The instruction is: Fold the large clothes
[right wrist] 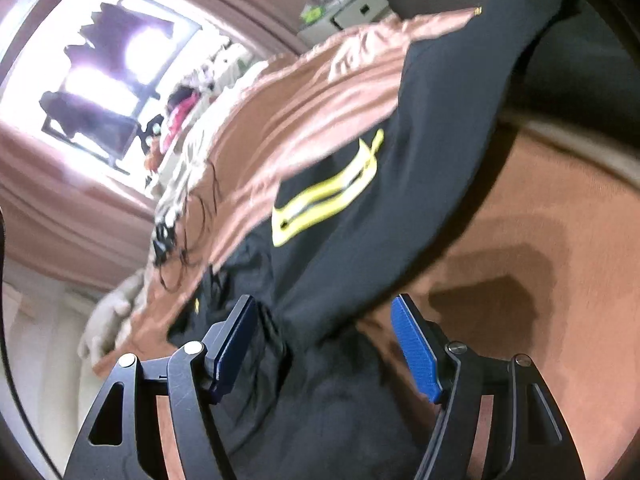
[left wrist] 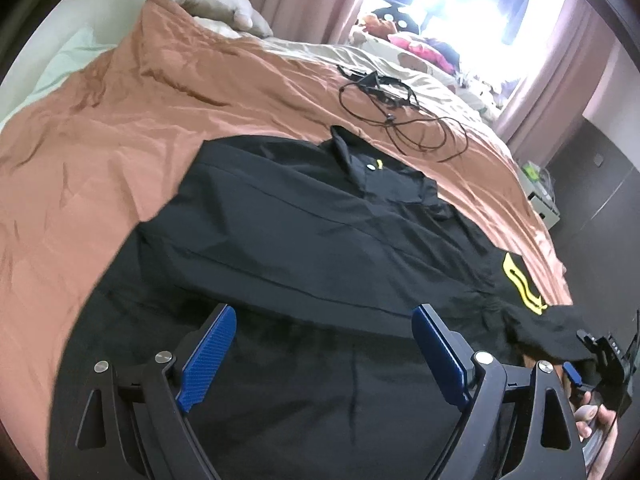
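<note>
A large black shirt [left wrist: 312, 240] with a collar and a yellow logo [left wrist: 522, 284] lies spread on the brown bed cover [left wrist: 100, 140]. My left gripper [left wrist: 324, 320] is open just above the shirt's near hem, holding nothing. My right gripper [right wrist: 324, 316] is open around the edge of the shirt's sleeve [right wrist: 360, 200], which hangs over the bed's side; the fabric lies between the jaws but is not pinched. The right gripper also shows at the lower right of the left wrist view [left wrist: 592, 364], with the hand that holds it.
A tangled black cable [left wrist: 400, 112] lies on the bed beyond the collar. Grey pillows [left wrist: 216, 0] sit at the far left. Clothes are piled by the bright window [left wrist: 420, 40]. A white box [left wrist: 544, 200] stands beside the bed at the right.
</note>
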